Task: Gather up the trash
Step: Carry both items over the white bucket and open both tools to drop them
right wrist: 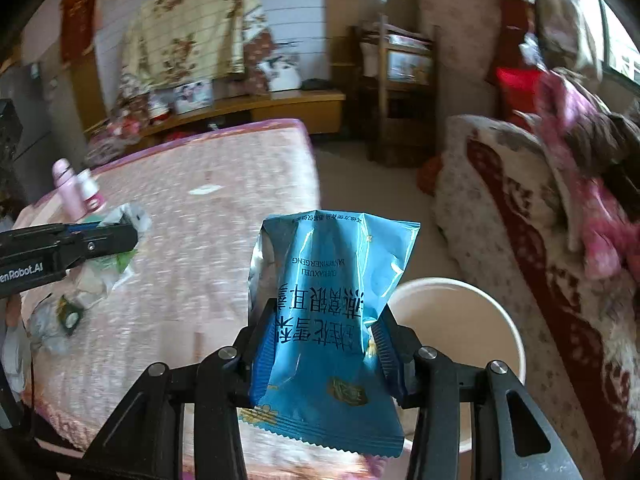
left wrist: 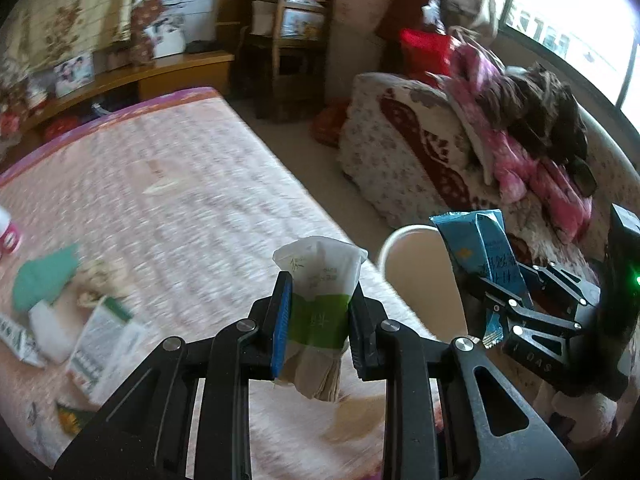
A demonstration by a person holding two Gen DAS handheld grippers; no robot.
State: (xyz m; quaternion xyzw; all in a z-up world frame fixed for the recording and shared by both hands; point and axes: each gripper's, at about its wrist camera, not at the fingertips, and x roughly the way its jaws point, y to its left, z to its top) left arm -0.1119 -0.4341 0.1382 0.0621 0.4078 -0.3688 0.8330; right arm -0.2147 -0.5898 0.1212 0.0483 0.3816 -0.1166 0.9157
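Observation:
My left gripper (left wrist: 318, 316) is shut on a white and green tissue packet (left wrist: 320, 280), held above the pink table (left wrist: 180, 184) near its right edge. It also shows in the right wrist view (right wrist: 120, 240). My right gripper (right wrist: 324, 344) is shut on a blue snack wrapper (right wrist: 332, 304), held beside and partly over a white trash bin (right wrist: 460, 328). The bin (left wrist: 420, 276) stands on the floor right of the table, with the blue wrapper (left wrist: 484, 248) above it. More trash (left wrist: 92, 320) lies on the table's left.
A pink bottle (right wrist: 68, 188) and a small white bottle (right wrist: 90, 190) stand on the table's far left. A sofa (left wrist: 420, 152) piled with clothes is on the right. A wooden shelf (left wrist: 288, 40) and a low cabinet (left wrist: 168, 72) stand behind.

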